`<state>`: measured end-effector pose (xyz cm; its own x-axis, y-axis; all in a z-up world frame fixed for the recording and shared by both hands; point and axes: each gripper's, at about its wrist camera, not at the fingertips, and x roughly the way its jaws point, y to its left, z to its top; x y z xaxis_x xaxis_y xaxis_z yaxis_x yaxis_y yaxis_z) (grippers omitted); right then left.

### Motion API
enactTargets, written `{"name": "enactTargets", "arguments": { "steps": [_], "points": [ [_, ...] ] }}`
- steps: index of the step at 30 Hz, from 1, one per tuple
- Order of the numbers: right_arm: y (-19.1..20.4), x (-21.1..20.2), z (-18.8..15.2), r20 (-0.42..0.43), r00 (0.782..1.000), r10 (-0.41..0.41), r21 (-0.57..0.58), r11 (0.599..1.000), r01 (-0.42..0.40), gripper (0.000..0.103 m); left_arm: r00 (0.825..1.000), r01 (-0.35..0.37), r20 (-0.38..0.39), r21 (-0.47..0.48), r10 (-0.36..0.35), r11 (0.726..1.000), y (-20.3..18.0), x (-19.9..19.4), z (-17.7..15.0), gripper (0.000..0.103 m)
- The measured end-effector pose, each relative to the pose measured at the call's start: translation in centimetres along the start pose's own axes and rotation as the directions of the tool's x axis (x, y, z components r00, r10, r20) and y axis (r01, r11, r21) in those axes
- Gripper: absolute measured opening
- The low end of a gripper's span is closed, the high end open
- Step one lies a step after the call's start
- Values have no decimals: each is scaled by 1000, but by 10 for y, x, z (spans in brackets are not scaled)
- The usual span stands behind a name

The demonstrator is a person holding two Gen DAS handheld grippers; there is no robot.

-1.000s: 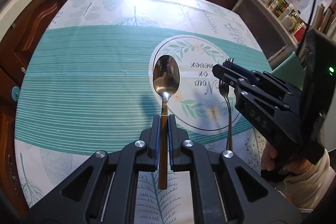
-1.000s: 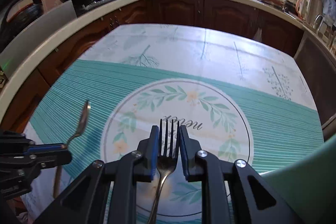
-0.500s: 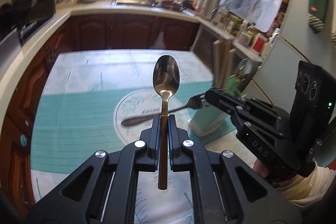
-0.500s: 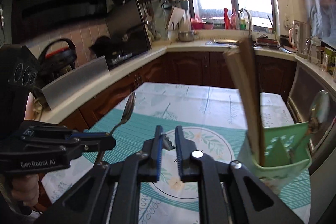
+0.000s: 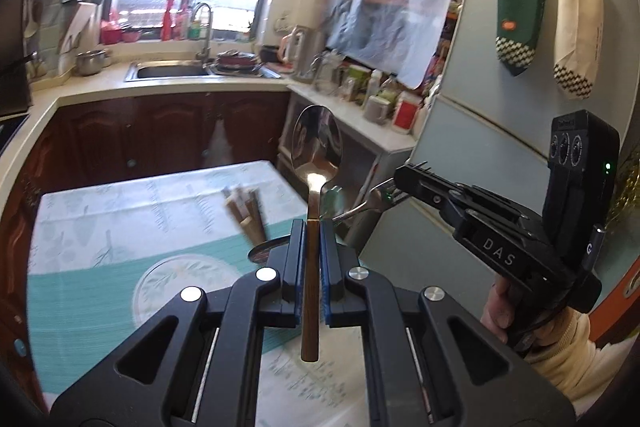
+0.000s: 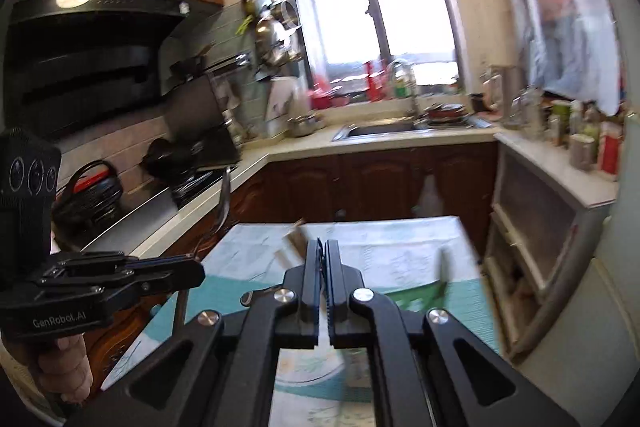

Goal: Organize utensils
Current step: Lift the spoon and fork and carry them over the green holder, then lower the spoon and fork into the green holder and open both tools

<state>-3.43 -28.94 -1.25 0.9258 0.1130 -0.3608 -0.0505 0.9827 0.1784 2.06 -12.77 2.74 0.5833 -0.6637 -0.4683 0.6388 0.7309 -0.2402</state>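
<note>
Utensils are both in the air: the spoon point(image 5: 316, 163) stands bowl-up with its wooden handle pinched in the left hand-held gripper point(image 5: 313, 259), and the fork point(image 5: 370, 203) is pinched by its tine end in the right hand-held gripper point(image 6: 323, 255), handle trailing toward the left. The likely step is carrying both to the green holder point(image 6: 420, 297) at the right side of the counter point(image 5: 120, 227), where chopsticks point(image 5: 246, 213) already stand. To do it well, I would bring one utensil at a time, turn each handle-down over a free slot and lower it straight before letting go. The two tools sit near each other, so the fork handle could knock the spoon. Left and near parts of the counter offer open room; the holder lies close to the right edge, with a fridge point(image 5: 500, 131) just beyond.
</note>
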Motion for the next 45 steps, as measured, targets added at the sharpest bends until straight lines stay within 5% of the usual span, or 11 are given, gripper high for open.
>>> {"name": "enactTargets", "arguments": {
  "steps": [11, 19, 25, 31, 42, 45],
  "points": [
    [-30, 1, -2, 24, 949, -315, -110, 943, 315, 2, 984, 137, 125, -75, -127, 988, -30, 96, 10, 4],
    [-47, 19, -18, -12, 915, -403, -162, 904, 396, 2, 987, 77, 151, -143, -56, 987, 2, 168, -13, 4],
    [-50, 33, -26, -75, 915, -396, -185, 907, 378, 2, 985, 11, 175, -55, -1, 998, -7, 196, -30, 4],
    [-52, 44, -30, -143, 917, -373, -193, 919, 344, 2, 988, -20, 153, -80, 32, 997, 0, 216, -49, 4],
    [-48, 87, -30, -255, 949, -187, -109, 981, 164, 12, 989, -54, 132, -138, 73, 989, 19, 189, -59, 10],
    [-54, 95, -25, -270, 958, -98, -26, 995, 95, 15, 986, -55, 145, -153, 77, 987, 25, 164, -56, 30]
  ]
}}
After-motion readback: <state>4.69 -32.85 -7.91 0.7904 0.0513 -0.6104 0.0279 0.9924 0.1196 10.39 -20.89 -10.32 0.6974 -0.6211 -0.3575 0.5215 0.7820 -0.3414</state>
